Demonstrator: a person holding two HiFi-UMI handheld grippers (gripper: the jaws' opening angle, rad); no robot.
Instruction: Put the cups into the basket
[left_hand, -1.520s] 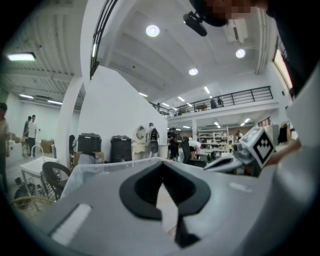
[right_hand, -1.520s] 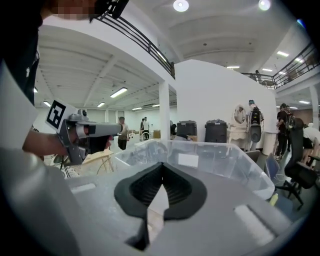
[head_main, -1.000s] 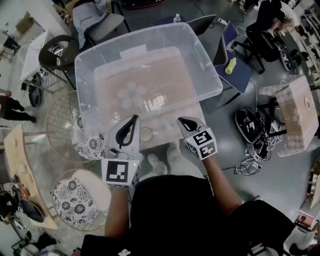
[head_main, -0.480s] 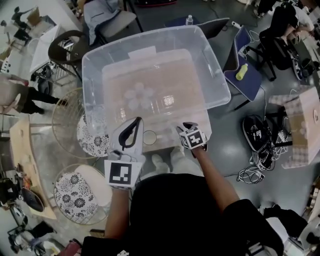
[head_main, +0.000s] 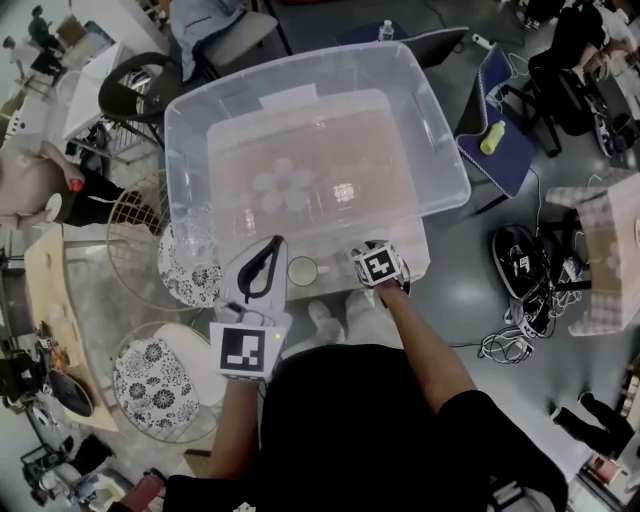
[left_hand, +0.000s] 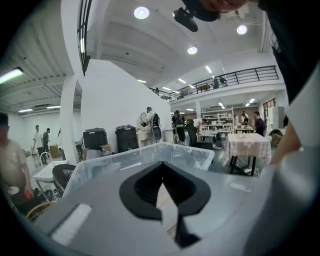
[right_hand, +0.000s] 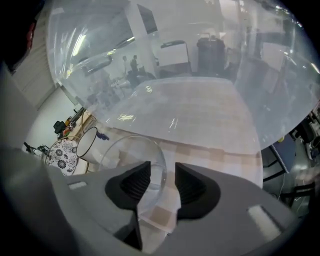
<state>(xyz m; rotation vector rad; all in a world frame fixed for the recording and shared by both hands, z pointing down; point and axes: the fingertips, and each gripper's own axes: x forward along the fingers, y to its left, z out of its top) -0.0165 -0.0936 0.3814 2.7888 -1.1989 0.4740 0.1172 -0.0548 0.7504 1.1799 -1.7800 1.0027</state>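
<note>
Since a second ago you had brought your right gripper (head_main: 370, 262) forward and lower, to the near edge of the table (head_main: 412, 262), while your left gripper (head_main: 270, 250) stayed almost where it was, raised above the same edge. The big clear bin (head_main: 300, 72) stood on the checked cloth and took most of the tabletop. Through its floor only the cloth and some pale reflections showed. Both cups were outside it, on the cloth just before its near wall. The white cup (head_main: 302, 271), which had a dark rim, stood mouth up between your two grippers. The clear glass cup (right_hand: 132, 165) was just beside it, on the side of your right gripper. In the right gripper view the tongs of the right gripper (right_hand: 169, 182) were spread, and the glass wall passed between them. One pad was on the inner side of the rim and the other outside. The rim lay close to the inner pad, and a gap of cloth showed before the outer one, so they were not yet pinching it. The white cup (right_hand: 89, 145) showed behind the glass there. In the left gripper view the tongs of the left gripper (left_hand: 162, 182) were pressed together at the tips, with nothing between them, and the bin (left_hand: 150, 152) stood beyond them.
</note>
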